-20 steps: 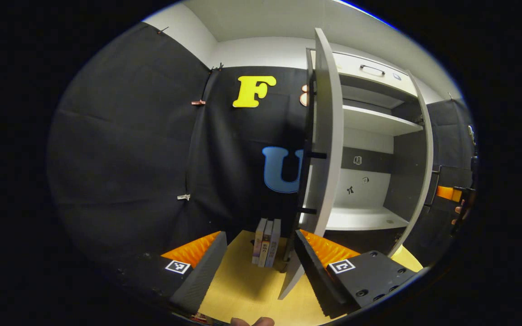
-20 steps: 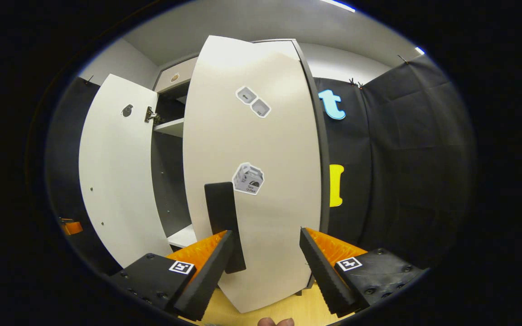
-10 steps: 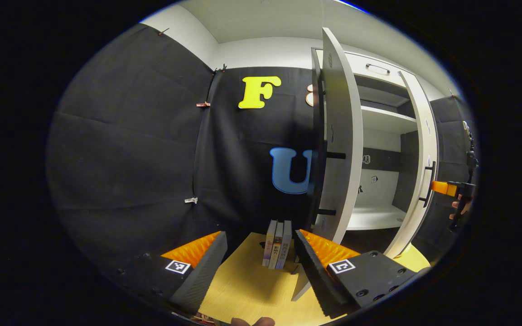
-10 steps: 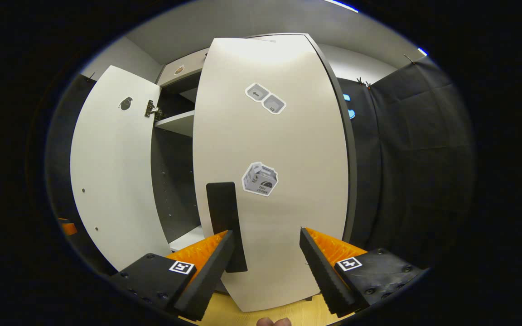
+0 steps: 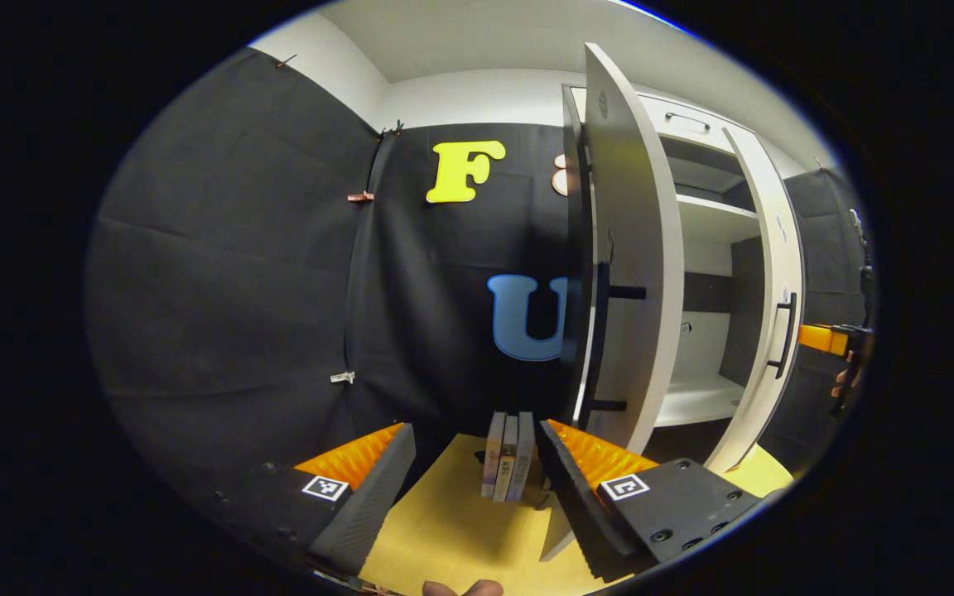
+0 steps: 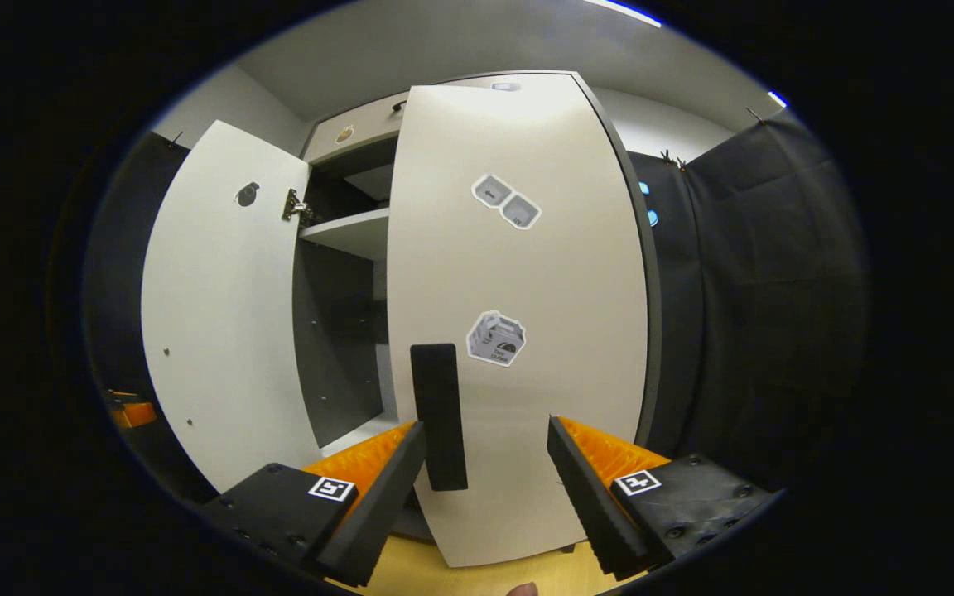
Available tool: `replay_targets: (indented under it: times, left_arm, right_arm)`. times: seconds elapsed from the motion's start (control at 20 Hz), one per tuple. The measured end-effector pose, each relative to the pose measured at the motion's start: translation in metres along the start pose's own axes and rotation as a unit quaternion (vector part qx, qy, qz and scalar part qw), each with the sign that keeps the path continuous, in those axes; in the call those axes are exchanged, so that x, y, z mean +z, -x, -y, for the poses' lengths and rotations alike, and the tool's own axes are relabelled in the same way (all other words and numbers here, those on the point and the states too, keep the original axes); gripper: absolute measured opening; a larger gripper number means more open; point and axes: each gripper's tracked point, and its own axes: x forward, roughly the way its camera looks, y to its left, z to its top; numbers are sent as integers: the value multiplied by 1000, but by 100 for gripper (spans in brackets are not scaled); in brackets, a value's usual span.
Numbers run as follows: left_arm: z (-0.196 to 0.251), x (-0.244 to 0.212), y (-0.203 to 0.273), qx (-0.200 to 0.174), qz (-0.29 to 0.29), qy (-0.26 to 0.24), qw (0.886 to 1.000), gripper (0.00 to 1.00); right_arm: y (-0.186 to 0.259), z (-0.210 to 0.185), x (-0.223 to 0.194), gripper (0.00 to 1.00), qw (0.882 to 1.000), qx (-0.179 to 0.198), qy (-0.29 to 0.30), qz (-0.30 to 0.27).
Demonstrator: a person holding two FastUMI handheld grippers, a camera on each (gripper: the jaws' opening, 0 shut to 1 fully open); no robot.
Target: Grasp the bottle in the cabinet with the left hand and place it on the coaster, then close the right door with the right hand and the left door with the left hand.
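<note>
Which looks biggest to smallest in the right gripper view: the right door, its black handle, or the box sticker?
1. Right door, by far the largest.
2. Black handle.
3. Box sticker, smallest.
All three sit on the same door, so nearness hardly skews this order.

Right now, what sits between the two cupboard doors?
In the right gripper view, the left door and right door are parted by a gap showing the dark cabinet interior with a pale shelf.
</note>
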Motion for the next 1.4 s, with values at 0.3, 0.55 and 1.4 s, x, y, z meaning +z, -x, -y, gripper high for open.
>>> replay_targets:
  times: [0.3, 0.55, 1.4]
  left_arm:
    - [9, 18, -43, -18, 18, -9, 1000, 95]
    - [25, 15, -46, -28, 25, -24, 999, 92]
    - [158, 6, -32, -104, 12, 26, 994, 94]
  right_arm:
    - [24, 14, -7, 98, 1000, -9, 9, -25]
    - [45, 34, -4, 97, 999, -28, 19, -23]
    - [85, 85, -6, 96, 998, -40, 41, -30]
